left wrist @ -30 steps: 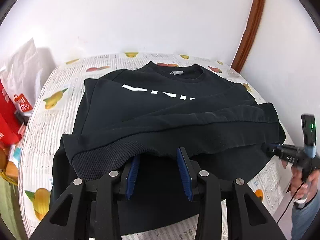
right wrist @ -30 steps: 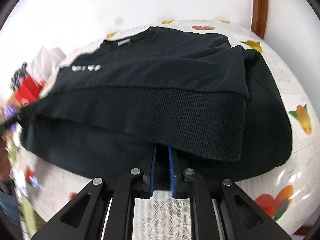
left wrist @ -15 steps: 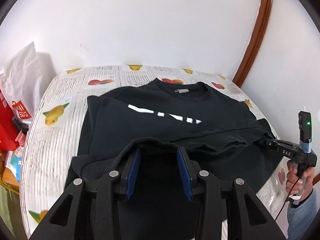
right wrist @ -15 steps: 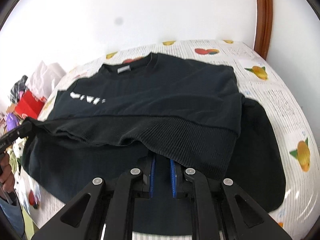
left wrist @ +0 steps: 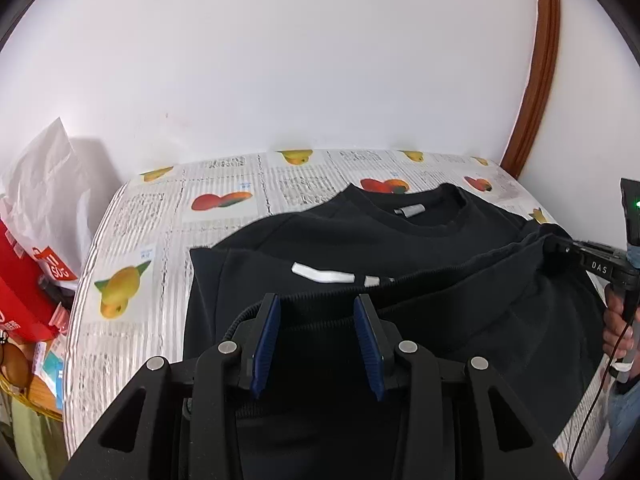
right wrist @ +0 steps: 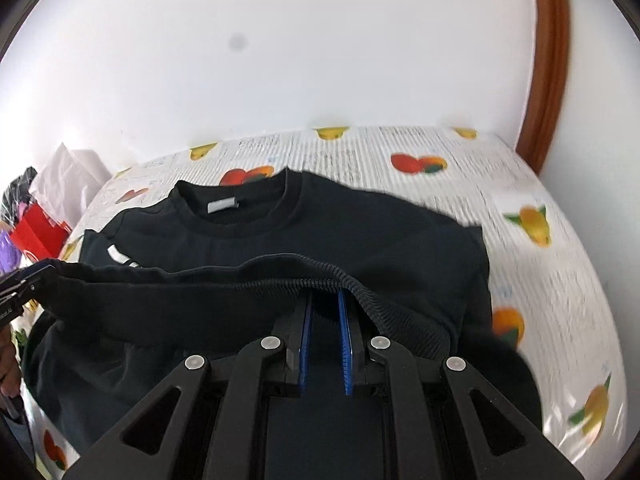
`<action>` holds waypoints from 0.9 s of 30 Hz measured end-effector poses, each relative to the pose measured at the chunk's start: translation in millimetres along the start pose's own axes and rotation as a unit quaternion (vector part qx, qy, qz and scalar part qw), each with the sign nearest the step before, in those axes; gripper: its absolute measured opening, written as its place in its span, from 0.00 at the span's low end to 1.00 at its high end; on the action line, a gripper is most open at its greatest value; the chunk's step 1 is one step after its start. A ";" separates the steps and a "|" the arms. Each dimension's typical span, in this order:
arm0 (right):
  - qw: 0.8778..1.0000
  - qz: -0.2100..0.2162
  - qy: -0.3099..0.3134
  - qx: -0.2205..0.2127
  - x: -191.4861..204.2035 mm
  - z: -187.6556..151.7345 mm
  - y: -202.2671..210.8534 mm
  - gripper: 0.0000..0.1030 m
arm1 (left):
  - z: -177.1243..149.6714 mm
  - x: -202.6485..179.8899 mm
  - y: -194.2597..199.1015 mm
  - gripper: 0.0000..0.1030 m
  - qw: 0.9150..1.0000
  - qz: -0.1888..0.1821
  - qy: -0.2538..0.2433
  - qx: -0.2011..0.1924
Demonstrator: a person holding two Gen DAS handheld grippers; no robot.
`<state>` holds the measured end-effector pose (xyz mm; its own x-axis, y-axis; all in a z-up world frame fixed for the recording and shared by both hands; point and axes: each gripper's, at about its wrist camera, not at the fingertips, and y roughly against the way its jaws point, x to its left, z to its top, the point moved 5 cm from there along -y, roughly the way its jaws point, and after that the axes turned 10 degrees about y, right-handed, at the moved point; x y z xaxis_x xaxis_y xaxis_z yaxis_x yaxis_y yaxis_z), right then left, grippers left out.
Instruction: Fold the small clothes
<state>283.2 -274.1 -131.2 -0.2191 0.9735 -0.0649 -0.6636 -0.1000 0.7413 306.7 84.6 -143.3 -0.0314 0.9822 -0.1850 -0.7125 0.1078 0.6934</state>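
Two grippers carry the ribbed hem (right wrist: 360,292) of a black sweatshirt (left wrist: 360,240) toward its collar (left wrist: 412,216), and over the last second that hem has travelled from near the table's front edge to about chest height, now covering part of the white chest print (left wrist: 324,274). Starting at the left, bags (left wrist: 36,240) stand off the edge of the fruit-print tablecloth (left wrist: 132,248). The sweatshirt lies flat on that cloth, neck toward the wall. The left gripper (left wrist: 316,332) has its blue pads set wide apart with the hem draped across them, so whether it truly grips is unclear. Further right, the right gripper (right wrist: 324,336) has its pads drawn close together on the hem's right end. Judging by this, the bottom-to-top fold looks roughly halfway over; the hem still needs laying down near the shoulders.
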 end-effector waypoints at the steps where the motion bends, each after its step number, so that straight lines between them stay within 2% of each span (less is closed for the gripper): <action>1: 1.000 -0.006 0.009 -0.004 0.9 6.0 -0.5 0.13 | 2.6 0.7 -1.6 0.36 1.000 0.001 0.002 0.000; 3: 0.999 -0.034 0.027 -0.024 1.5 22.8 2.9 0.18 | 6.9 3.2 -0.8 0.36 1.000 0.000 0.011 -0.002; 5: 0.997 -0.054 0.031 -0.039 0.2 35.8 9.9 0.36 | 10.0 5.8 4.1 0.36 1.000 -0.008 0.023 -0.003; 7: 0.996 -0.060 0.033 -0.055 -1.9 43.7 20.0 0.40 | 12.2 9.9 13.4 0.48 0.999 -0.012 0.028 -0.013; 11: 0.993 -0.077 0.045 -0.076 -10.4 43.5 42.4 0.51 | 12.1 25.3 30.5 0.51 0.999 -0.002 0.034 -0.026; 15: 0.992 -0.092 0.042 -0.077 -29.8 26.7 58.7 0.53 | 5.3 49.0 45.0 0.53 0.998 0.003 0.050 -0.030; 18: 0.993 -0.090 0.027 -0.071 -49.0 9.1 65.3 0.56 | -6.0 65.1 45.3 0.53 0.998 0.004 0.063 -0.012; 21: 0.997 -0.061 0.011 -0.049 -61.2 -6.0 58.0 0.56 | -17.2 73.9 35.9 0.54 0.998 0.014 0.061 0.010; 27: 0.998 -0.060 0.012 -0.011 -67.0 -15.1 26.2 0.56 | -22.0 80.7 9.3 0.54 0.997 0.016 0.057 0.040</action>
<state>269.7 -345.0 -117.6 -0.1549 0.9735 -0.1682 -0.7015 0.0115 0.7126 282.1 161.5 -167.1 -0.1368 0.9619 -0.2366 -0.6520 0.0924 0.7525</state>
